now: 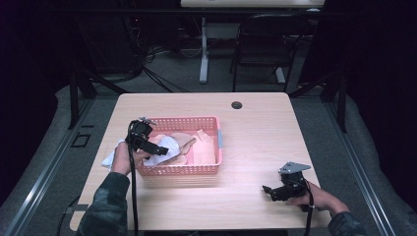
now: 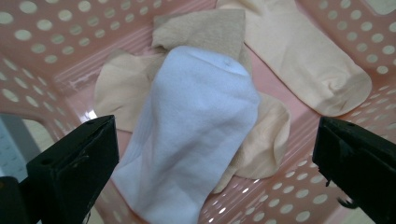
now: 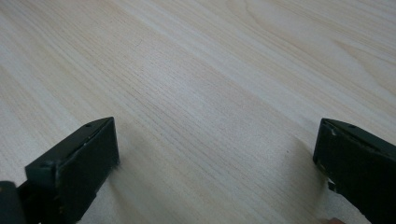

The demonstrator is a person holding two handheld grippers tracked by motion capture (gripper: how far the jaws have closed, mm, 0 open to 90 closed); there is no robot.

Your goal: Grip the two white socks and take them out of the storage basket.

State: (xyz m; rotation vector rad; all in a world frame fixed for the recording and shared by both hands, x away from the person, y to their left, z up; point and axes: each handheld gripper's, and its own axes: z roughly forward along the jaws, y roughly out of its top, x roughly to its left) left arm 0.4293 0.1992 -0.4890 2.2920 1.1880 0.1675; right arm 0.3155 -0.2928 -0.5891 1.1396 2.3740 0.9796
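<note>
A: Where's the left gripper?

B: Over the left end of the pink basket, jaws spread wide with nothing between them. Straight below, in the left gripper view, lies a white sock.

A: What lies around that sock?

B: It rests on top of tan and beige socks, and a peach sock sits beside them toward the far wall. From the high view, the white sock drapes over the basket's left rim, with part of it hanging outside onto the tabletop. The perforated wall rises close on both sides of the jaws.

A: And the right gripper?

B: Low over bare wood near the front right of the tabletop, well apart from the basket. Its jaws are also wide apart and hold nothing; a grey plate rides on top of it.

A: Anything else around?

B: A round cable hole near the tabletop's far edge, and a dark chair on the floor behind.

A: Any writing?

B: None I can read.
</note>
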